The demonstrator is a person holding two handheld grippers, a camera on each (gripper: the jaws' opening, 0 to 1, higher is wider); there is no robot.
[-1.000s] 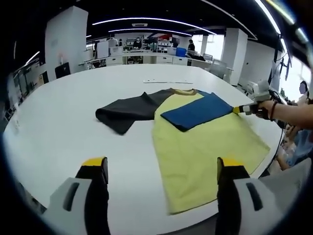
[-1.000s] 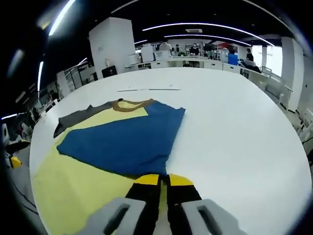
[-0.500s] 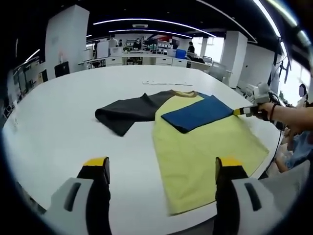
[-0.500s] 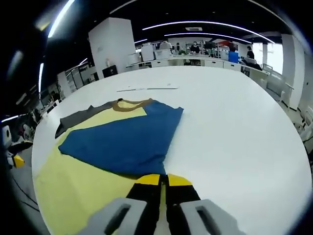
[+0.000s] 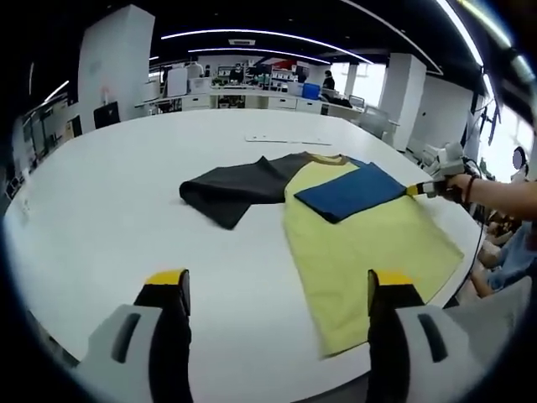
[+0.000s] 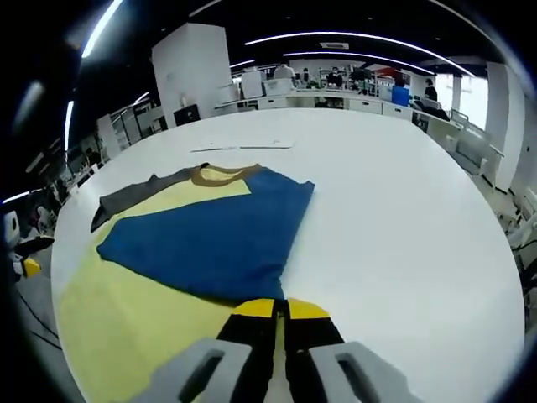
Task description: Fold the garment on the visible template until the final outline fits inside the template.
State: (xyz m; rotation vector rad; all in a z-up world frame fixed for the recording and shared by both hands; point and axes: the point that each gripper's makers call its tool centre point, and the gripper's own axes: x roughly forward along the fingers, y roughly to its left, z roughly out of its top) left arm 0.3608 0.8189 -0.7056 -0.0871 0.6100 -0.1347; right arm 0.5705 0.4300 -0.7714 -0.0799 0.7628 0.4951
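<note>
Your right gripper [image 6: 280, 309] stays clenched on the T-shirt's [image 5: 369, 243] blue sleeve [image 6: 210, 243], already folded inward; your left gripper [image 5: 275, 290], jaws spread, has swung left toward the dark sleeve [image 5: 231, 189] — fold that next.

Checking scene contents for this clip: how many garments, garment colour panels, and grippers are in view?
Garment: 1
Colour panels: 3: yellow body, blue sleeve, dark grey sleeve
Grippers: 2: left gripper, right gripper
Total: 6
</note>
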